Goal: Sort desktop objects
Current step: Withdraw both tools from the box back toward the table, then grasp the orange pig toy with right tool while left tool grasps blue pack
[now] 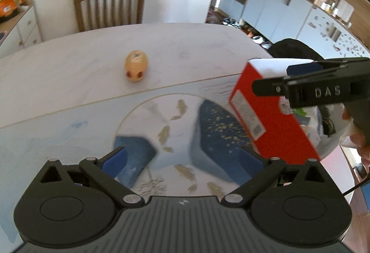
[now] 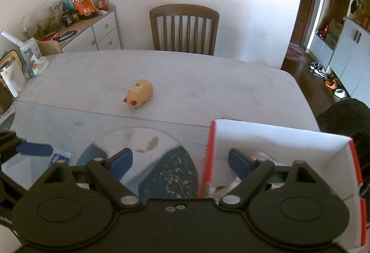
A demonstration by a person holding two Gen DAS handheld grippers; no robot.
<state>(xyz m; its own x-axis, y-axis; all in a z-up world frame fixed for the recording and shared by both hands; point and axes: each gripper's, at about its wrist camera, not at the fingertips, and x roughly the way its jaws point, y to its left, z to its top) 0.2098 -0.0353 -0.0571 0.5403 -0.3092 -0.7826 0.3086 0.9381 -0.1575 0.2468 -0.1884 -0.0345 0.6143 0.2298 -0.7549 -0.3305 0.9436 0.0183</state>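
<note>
An orange pig-like toy (image 1: 136, 65) (image 2: 140, 93) lies on the pale table (image 2: 208, 81), beyond the patterned mat (image 1: 69, 128). A red box (image 1: 266, 118) with a white inside (image 2: 277, 144) stands open at the mat's right. My left gripper (image 1: 182, 160) hangs open over the mat, nothing between its blue pads. My right gripper (image 2: 180, 161) is open too. Its right finger is inside the box and the box's left wall (image 2: 209, 153) stands between the pads, untouched. In the left wrist view its black fingers (image 1: 323, 88) reach over the box's top.
A wooden chair (image 2: 183, 28) stands at the table's far side. A sideboard (image 2: 101, 31) with snack bags is at the back left, a white kettle (image 2: 10, 77) and tissue pack (image 2: 32, 58) at the left edge. A dark object (image 2: 342, 118) sits behind the box.
</note>
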